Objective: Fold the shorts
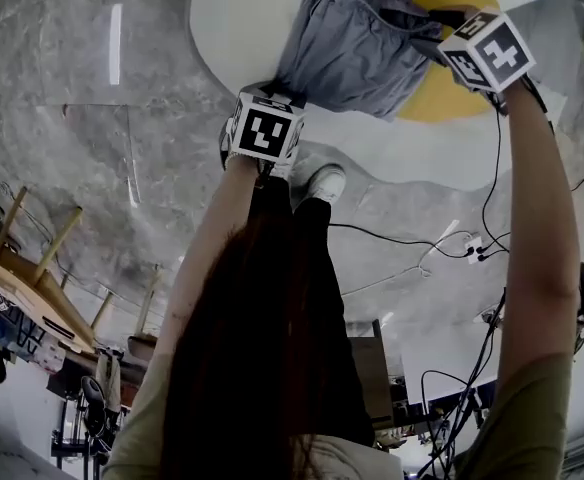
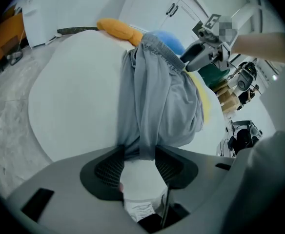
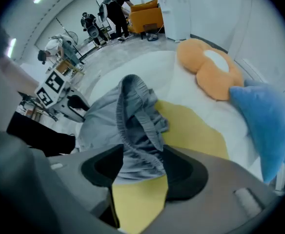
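While its jaws are clamped on a thin pinch of leg hem, the left hand-held gripper [image 2: 138, 156] grasps the grey shorts [image 1: 347, 48] at their near edge. The right hand-held gripper [image 3: 138, 162] is clenched, wider, on a bunched wad of elastic waistband at the far end. Btwn the two, the shorts lie rumpled on the white platform [image 1: 237, 28], waist partly over a yellow patch [image 3: 196, 130], legs heaped rather than flat. The fold looks barely begun.

Risks, as judged: the left pinch is small, so a firm pull could slip the hem out & drop that end. The right wad is thick & uneven, prob. several layers. Lifting it may drag the whole garment, not one layer, giving a crooked fold. W/ creases not smoothed out, any fold would sit lopsided.

The platform is smooth & pale, w/ a wavy rim. An orange cushion [image 3: 211, 74] & a blue cushion [image 3: 264, 116] sit beyond the patch, near enough to catch a swung leg. Around it: grey marbled floor [image 1: 92, 118], loose cables [image 1: 412, 248] by the person's feet, a wooden stool [image 1: 32, 268], white cupboards [image 2: 157, 9], an orange sofa [image 3: 150, 13] & people [image 3: 115, 6] in the bkgd.
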`<action>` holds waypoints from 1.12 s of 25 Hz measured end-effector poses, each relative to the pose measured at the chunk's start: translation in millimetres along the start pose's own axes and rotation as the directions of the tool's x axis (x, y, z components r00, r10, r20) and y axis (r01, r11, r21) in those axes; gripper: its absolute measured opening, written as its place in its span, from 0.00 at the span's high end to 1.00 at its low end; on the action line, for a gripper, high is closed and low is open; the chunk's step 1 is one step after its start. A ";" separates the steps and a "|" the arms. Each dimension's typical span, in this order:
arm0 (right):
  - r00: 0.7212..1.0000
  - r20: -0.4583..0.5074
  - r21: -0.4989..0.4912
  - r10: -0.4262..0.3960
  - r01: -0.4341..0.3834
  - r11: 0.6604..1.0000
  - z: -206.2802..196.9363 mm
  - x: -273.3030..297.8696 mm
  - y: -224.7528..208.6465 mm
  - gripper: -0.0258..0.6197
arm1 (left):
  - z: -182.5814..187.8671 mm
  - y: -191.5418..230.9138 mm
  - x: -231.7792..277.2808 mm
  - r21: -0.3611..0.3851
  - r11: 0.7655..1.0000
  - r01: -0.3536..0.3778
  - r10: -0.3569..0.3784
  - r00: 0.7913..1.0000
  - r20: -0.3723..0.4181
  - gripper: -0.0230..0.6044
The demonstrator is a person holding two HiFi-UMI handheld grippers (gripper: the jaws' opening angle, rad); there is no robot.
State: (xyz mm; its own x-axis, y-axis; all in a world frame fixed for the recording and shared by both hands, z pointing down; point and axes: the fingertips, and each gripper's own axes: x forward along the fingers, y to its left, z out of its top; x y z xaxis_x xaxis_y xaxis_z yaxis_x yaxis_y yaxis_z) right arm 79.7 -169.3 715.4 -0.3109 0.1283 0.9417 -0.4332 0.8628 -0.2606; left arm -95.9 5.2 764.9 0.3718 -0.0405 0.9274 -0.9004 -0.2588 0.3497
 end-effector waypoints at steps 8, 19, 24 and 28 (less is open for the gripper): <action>0.937 -0.006 0.182 -0.350 0.345 0.921 15.6 -10.4 -76.2 0.56 | -3.2 -4.1 -1.1 0.024 1.000 0.015 -0.015 1.000 0.010 0.64; 0.976 0.212 -0.035 -0.046 0.055 0.998 4.2 -28.9 5.0 0.56 | 127.1 -53.6 -59.0 0.621 0.783 0.033 -0.172 0.971 0.166 0.49; 0.993 0.109 -0.183 -0.051 0.070 0.981 -10.6 -4.1 18.6 0.56 | 156.3 -71.4 -23.1 0.782 0.615 0.100 -0.164 0.986 0.003 0.43; 0.995 0.053 -0.198 -0.088 0.097 0.975 -20.5 8.6 5.1 0.56 | 171.0 -45.7 -6.7 0.777 0.624 0.077 -0.090 0.996 -0.026 0.40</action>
State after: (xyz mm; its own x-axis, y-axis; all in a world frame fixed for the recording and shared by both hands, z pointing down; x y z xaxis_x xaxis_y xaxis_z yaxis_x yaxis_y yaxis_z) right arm 92.1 -153.8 726.5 -0.3164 0.0256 0.9483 -0.2852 0.9508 -0.1208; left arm -18.7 -147.7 720.0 0.4449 0.0082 0.8955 -0.3580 -0.9149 0.1863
